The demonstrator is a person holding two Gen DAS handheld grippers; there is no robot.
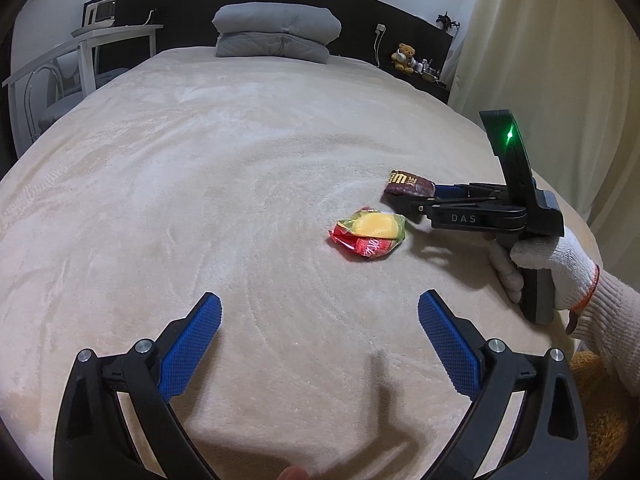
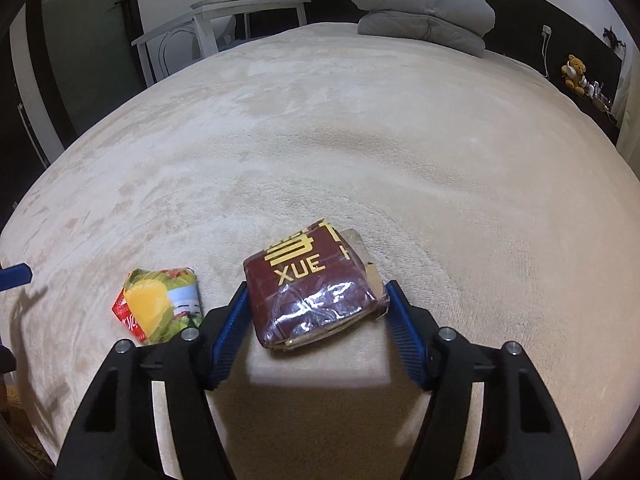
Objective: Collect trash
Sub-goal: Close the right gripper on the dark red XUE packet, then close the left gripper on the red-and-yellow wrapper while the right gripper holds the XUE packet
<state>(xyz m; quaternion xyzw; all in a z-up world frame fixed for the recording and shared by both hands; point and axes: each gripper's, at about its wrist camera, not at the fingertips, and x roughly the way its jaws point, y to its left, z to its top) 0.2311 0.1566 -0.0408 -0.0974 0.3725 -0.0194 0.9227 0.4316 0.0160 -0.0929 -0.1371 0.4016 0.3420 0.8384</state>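
Observation:
A maroon cigarette packet (image 2: 312,288) with gold "XUE" lettering, wrapped in crinkled cellophane, lies on the beige bed cover (image 2: 360,140). My right gripper (image 2: 316,290) straddles it, and both blue pads touch its sides. In the left wrist view, a white-gloved hand (image 1: 552,264) holds that right gripper (image 1: 408,200), which reaches in from the right onto the packet (image 1: 410,186). A crumpled yellow, green and red snack wrapper (image 1: 368,234) lies just left of the packet, also seen as the wrapper (image 2: 160,304). My left gripper (image 1: 320,300) hovers wide open over bare cover, nearer than the wrapper.
A folded grey duvet (image 1: 276,34) lies at the head of the bed against a black headboard. A white table and chair (image 1: 80,64) stand on the left. A teddy bear (image 1: 404,56) and small items sit on a shelf at the right, by a curtain.

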